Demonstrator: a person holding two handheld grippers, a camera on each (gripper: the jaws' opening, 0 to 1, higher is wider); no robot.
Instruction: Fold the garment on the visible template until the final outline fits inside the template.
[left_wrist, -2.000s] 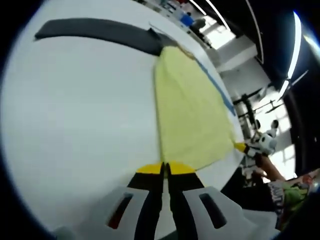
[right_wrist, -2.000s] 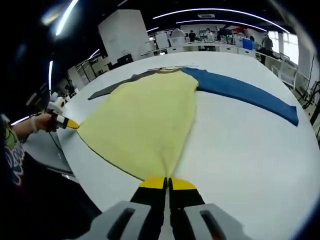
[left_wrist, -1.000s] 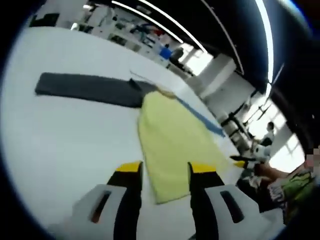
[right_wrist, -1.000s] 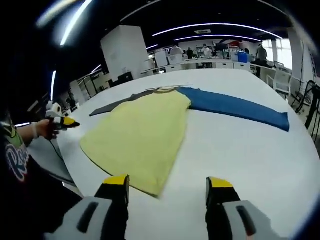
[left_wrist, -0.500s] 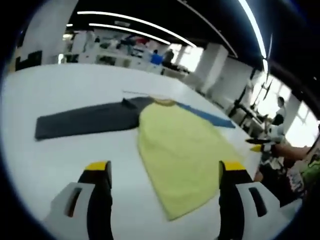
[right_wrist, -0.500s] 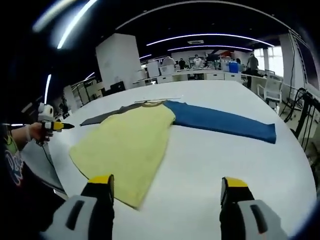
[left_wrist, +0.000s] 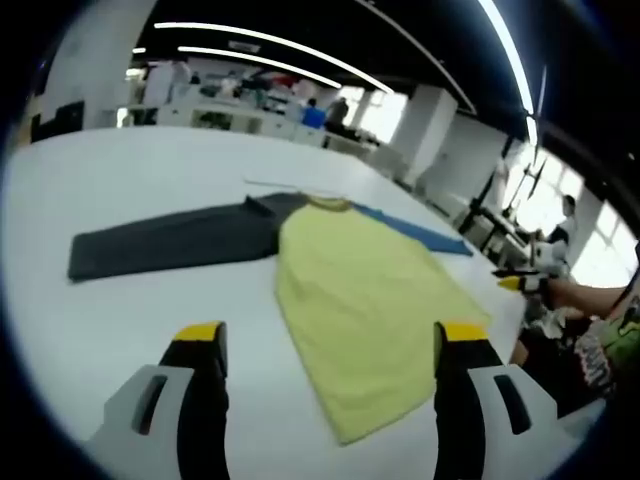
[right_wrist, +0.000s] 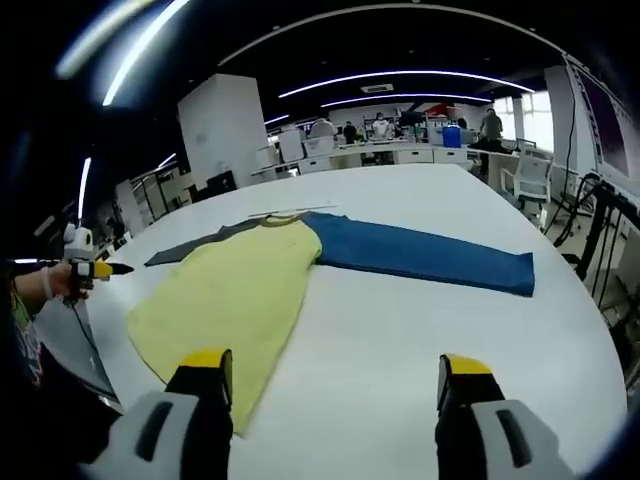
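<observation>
— Garment (left_wrist: 365, 310) first, in the left gripper view: where is it against the claw?

— Flat on the white table (left_wrist: 130, 320), ahead of the left gripper (left_wrist: 325, 345), whose jaws are spread wide and hold nothing. The yellow body's near hem corner lies between the two yellow-tipped jaws, apart from both. The grey sleeve (left_wrist: 170, 240) stretches toward the table's far left edge; the blue sleeve (left_wrist: 420, 235) runs off the other way.

— Texture?

— Soft, matte cloth, the body a long tapering panel, the sleeves flat straight strips. At the table's right edge a person's hand (left_wrist: 560, 290) holds what is probably the other gripper; it is too blurred to be sure.

— And the right gripper view?

— The right gripper (right_wrist: 325, 375) is also parted wide and empty. The garment (right_wrist: 235, 300) lies ahead and left; its hem corner sits just beside the left jaw tip. The blue sleeve (right_wrist: 425, 257) reaches toward the table's (right_wrist: 420, 340) right edge, smooth and rectangular.
</observation>
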